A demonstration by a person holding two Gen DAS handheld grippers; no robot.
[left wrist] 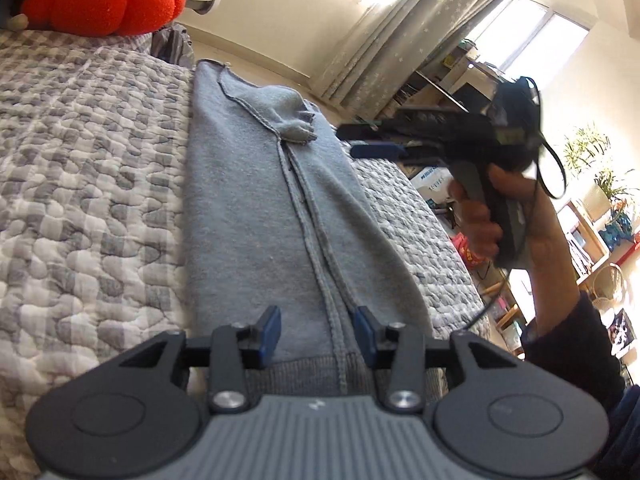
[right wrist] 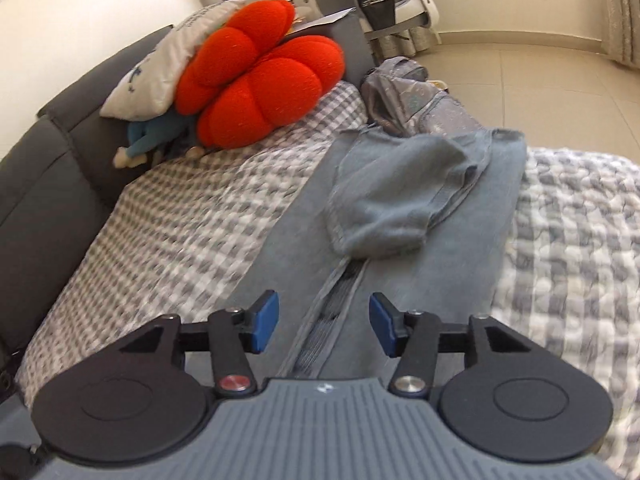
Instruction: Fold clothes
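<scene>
Across the checked quilt (right wrist: 192, 216), running toward its far edge, the grey zip hoodie (left wrist: 248, 216) lies as a narrow strip, sides turned in, hood on top. My left gripper (left wrist: 318, 334) spread at the hem; right gripper (right wrist: 323, 326) spread, hovering. Judged: lengthwise fold comes next, needs hem pinched.

Garment laid lengthwise on the bed cover, grippers at its near end

The folded garment (right wrist: 420, 248) lay on the quilted cover (right wrist: 192, 220), its hood (right wrist: 388, 196) resting on top of its far half. Beyond the garment's far end sat a crumpled bundle of cloth (right wrist: 416, 100). Left of the garment, at the cover's far corner, a plush cushion (right wrist: 260, 76) leaned on a pillow (right wrist: 160, 76). The left gripper (left wrist: 318, 334) stood over the garment's near hem; the right gripper (right wrist: 324, 326) hovered above the garment's near end.
</scene>
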